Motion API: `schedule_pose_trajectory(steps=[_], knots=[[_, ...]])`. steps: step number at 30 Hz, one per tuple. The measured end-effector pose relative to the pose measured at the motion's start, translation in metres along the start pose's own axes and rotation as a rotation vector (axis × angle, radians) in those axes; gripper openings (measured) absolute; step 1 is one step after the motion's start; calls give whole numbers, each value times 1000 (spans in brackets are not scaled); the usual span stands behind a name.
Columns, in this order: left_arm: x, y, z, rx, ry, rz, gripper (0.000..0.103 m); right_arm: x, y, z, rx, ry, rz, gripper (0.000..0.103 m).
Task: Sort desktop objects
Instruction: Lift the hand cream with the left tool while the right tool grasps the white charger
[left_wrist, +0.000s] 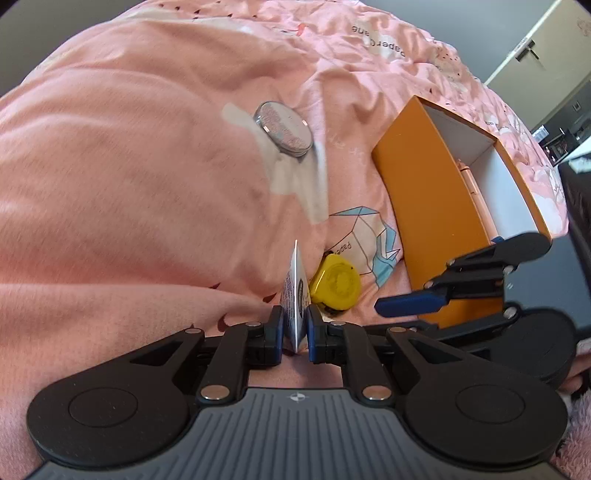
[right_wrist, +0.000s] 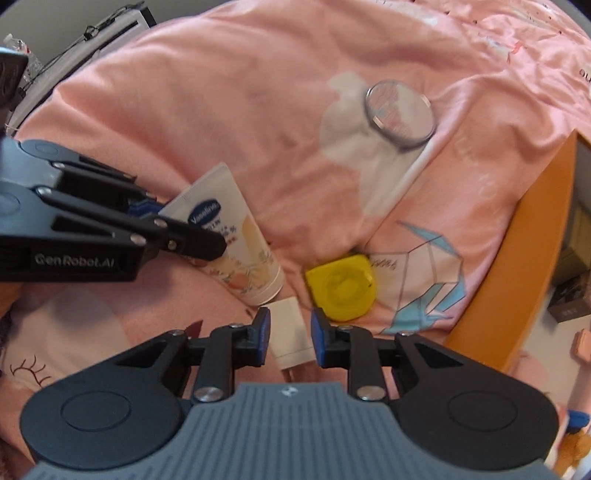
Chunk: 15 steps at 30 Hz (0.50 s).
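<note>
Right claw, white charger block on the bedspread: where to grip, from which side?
Grip the white charger block across its two long flat sides, coming from above. It lies flat on the pink bedspread with those sides already facing the right claw pads, and the yellow tape measure sits clear to one side.

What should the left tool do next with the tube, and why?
Probably carry it toward the orange box on its right. The left tool is shut on the crimped end of the Vaseline tube, and the box stands open with room inside.
</note>
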<state>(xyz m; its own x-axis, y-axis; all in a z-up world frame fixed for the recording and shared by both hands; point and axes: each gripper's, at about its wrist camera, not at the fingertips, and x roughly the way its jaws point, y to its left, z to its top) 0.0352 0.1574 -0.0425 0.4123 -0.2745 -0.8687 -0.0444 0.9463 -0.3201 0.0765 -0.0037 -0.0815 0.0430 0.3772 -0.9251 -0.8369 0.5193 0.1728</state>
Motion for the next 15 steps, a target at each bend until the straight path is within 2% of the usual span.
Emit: schedule_pose_trajectory(steps=[4, 10, 15], knots=[[-2, 3, -4, -6, 3, -5, 14, 23, 6, -5, 9, 56, -42, 27], [-1, 5, -5, -16, -2, -14, 14, 39, 9, -9, 7, 97, -61, 46], [1, 3, -7, -2, -2, -8, 14, 49, 6, -13, 26, 110, -73, 47]])
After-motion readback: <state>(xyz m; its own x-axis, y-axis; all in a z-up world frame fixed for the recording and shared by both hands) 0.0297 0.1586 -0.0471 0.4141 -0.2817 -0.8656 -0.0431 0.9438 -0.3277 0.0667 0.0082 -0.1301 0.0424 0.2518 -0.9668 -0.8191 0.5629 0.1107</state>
